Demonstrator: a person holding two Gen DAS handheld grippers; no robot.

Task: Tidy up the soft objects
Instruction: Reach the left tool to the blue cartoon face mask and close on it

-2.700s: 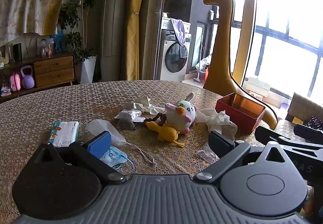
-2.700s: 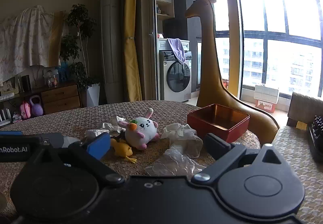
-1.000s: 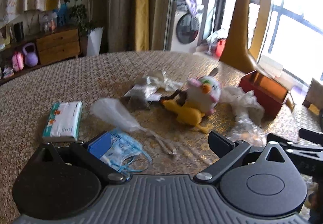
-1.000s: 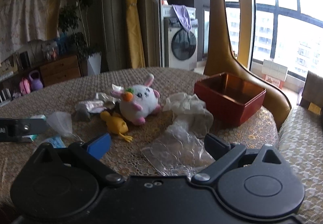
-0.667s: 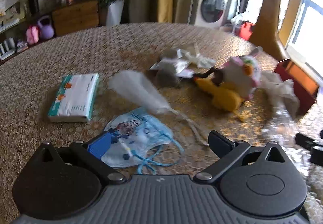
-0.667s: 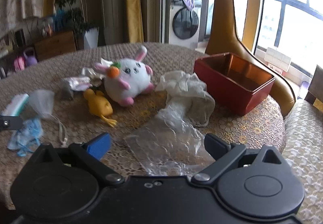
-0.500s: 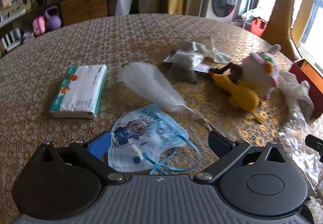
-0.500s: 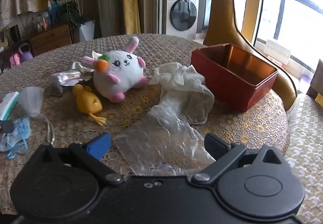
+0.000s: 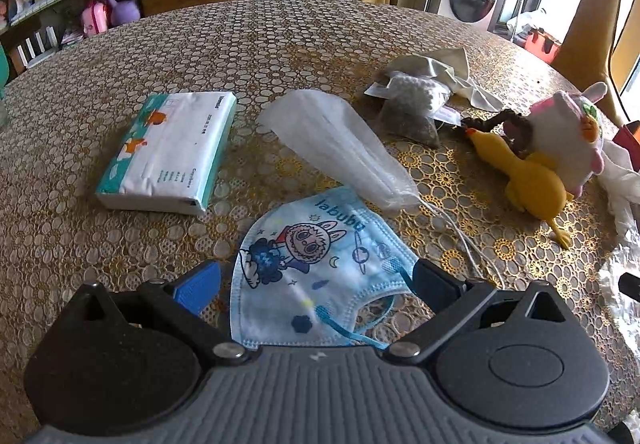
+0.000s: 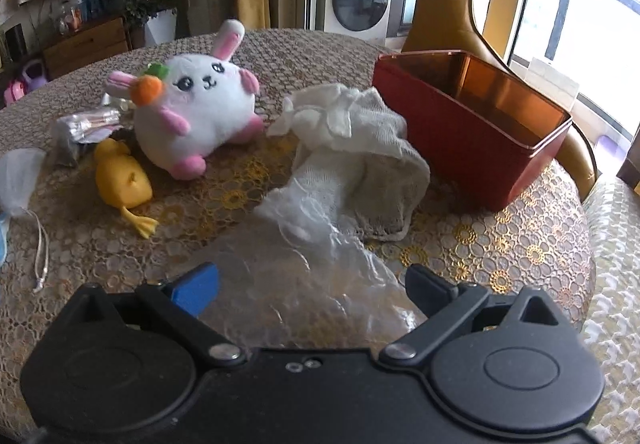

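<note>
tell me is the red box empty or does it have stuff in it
Looks empty: the red box stands open-topped and its visible inner walls are bare, though the near wall hides its floor.

Left tongs (image 9: 316, 286) spread wide around the blue cartoon-print face mask (image 9: 316, 264)

The mask lies flat on the gold lace-patterned tabletop (image 9: 280, 43), between the two fingers. Just beyond it, a white pleated face mask (image 9: 336, 139); to the left, a white-and-teal tissue pack (image 9: 168, 151). Far right, a yellow rubber chicken (image 9: 520, 175) rests against a white plush bunny (image 9: 568, 139).
</note>
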